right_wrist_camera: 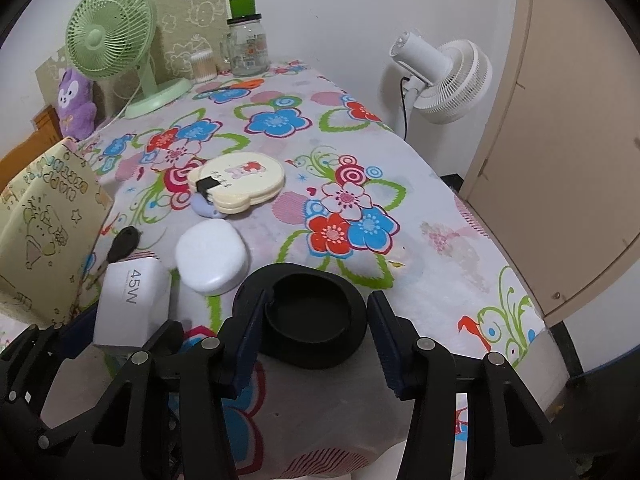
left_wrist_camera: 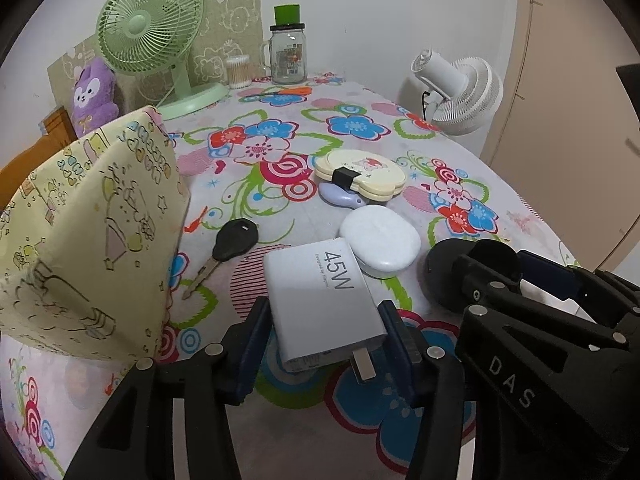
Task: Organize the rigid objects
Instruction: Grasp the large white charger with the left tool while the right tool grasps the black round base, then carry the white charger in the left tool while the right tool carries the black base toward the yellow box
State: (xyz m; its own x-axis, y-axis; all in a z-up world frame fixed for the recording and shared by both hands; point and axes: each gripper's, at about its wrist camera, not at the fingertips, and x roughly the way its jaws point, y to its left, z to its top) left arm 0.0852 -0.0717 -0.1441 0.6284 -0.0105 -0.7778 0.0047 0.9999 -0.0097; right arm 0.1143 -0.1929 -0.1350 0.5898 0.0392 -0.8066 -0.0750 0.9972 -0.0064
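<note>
A white 45W charger [left_wrist_camera: 320, 292] lies on the flowered tablecloth [left_wrist_camera: 280, 128], prongs towards the camera. My left gripper [left_wrist_camera: 324, 314] is shut on it, a blue pad against each long side. In the right wrist view the charger [right_wrist_camera: 132, 300] sits at the left. A black round dish [right_wrist_camera: 316, 320] with a raised inner ring sits between the pads of my right gripper [right_wrist_camera: 316, 300], which is shut on its rim. Further back lie a black car key [left_wrist_camera: 234, 240], a white oval case [left_wrist_camera: 380, 244] and a cream bear-shaped compact [left_wrist_camera: 360, 174] resting on a small lilac thing [left_wrist_camera: 344, 198].
A yellow printed fabric bag [left_wrist_camera: 92, 240] stands close on the left. At the back are a green desk fan [left_wrist_camera: 152, 32], a glass jar [left_wrist_camera: 288, 56], a cotton-swab tub [left_wrist_camera: 238, 72] and a purple plush [left_wrist_camera: 94, 96]. A white fan [right_wrist_camera: 444, 76] and a beige door [right_wrist_camera: 560, 160] stand beyond the table's right edge.
</note>
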